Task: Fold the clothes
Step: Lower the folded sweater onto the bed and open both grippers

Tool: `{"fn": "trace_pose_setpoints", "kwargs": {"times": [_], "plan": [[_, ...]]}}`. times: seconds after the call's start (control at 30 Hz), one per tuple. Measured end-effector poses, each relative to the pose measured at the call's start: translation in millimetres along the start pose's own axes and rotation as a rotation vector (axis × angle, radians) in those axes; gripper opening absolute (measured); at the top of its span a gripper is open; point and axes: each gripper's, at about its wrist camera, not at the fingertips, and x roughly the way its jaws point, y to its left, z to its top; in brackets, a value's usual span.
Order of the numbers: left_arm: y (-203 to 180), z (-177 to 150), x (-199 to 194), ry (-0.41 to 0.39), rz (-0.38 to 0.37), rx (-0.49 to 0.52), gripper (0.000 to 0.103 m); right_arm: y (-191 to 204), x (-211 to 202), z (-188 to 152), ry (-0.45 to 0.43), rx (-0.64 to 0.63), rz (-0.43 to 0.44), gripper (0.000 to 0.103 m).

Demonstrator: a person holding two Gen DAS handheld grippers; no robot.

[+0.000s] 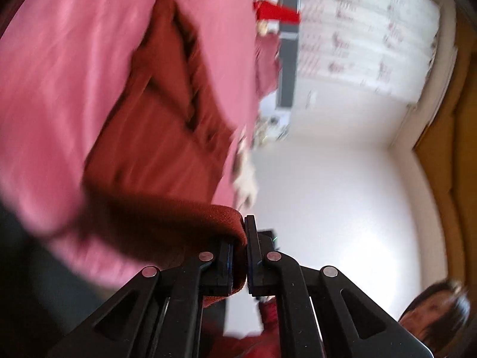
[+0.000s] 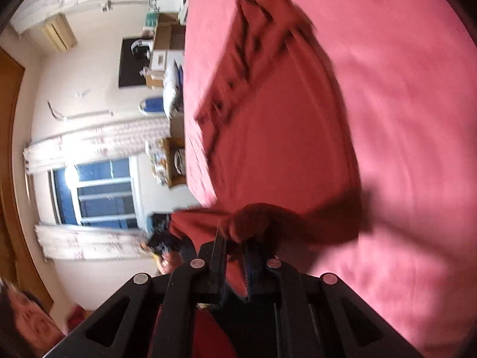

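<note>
A: Where's the garment (image 1: 155, 137)?

B: On the pink bed (image 1: 59, 74), near edge lifted. Left tongs (image 1: 240, 256) and right tongs (image 2: 235, 256) are each clenched on a corner.

A: Advice?

B: Raise both corners evenly, keep the edge taut, lay it squarely over.

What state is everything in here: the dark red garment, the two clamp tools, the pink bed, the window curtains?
Dark red garment: spread partly flat on the bed, near edge lifted and bunched in both grippers.
Left gripper: shut on the garment's edge.
Right gripper: shut on a bunched fold of the garment.
Pink bed sheet: spread out, under the garment.
Curtains: drawn back, window uncovered.
</note>
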Motion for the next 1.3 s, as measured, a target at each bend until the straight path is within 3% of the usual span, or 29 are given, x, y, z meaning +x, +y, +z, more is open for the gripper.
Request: {"fn": "trace_pose_setpoints", "kwargs": {"times": [0.1,0.23,0.3,0.4,0.47,0.5,0.57,0.67,0.77,0.93,0.97,1.03,1.17,1.3], "plan": [[4.0,54.1,15.6,-0.103,-0.054,-0.075,0.006,18.4,0.4,64.1,-0.087,0.018,0.045,0.009],[20.6,118.6,43.4,-0.214,-0.003,-0.138,0.006,25.0,12.7,164.0,-0.229,0.063,0.014,0.009],[38.3,146.3,56.6,-0.253,0.020,-0.221,0.006,17.6,19.0,196.6,-0.279,0.122,-0.007,0.009],[48.5,161.5,70.8,-0.245,0.044,-0.257,0.006,12.9,28.6,222.2,-0.319,0.139,-0.060,0.010],[47.4,160.5,72.8,-0.211,0.054,-0.227,0.006,32.6,43.3,217.5,-0.236,-0.001,-0.132,0.014],[48.6,159.0,68.3,-0.206,0.050,-0.227,0.006,42.7,52.4,211.3,-0.183,-0.075,-0.174,0.022],[55.6,156.1,54.9,-0.213,0.021,-0.257,0.006,55.0,67.5,188.6,-0.106,-0.200,-0.304,0.025],[60.2,149.3,41.2,-0.227,0.006,-0.271,0.006,50.3,72.2,161.5,-0.082,-0.298,-0.445,0.025],[66.0,148.8,31.7,-0.239,0.000,-0.280,0.006,36.9,71.8,150.8,-0.085,-0.349,-0.498,0.025],[72.0,149.5,27.4,-0.260,-0.018,-0.295,0.006,39.4,105.1,150.9,-0.059,-0.428,-0.566,0.025],[73.5,149.2,27.1,-0.263,-0.021,-0.301,0.006,38.3,109.5,151.0,-0.067,-0.440,-0.583,0.024],[74.2,145.8,24.5,-0.265,-0.036,-0.308,0.006,40.7,111.2,146.9,-0.109,-0.476,-0.618,0.005],[67.7,141.5,19.7,-0.264,-0.073,-0.294,0.006,57.0,90.8,129.8,-0.202,-0.492,-0.627,0.004],[57.5,138.6,15.2,-0.262,-0.103,-0.283,0.006,83.6,53.6,115.6,-0.329,-0.513,-0.550,0.004]]}}
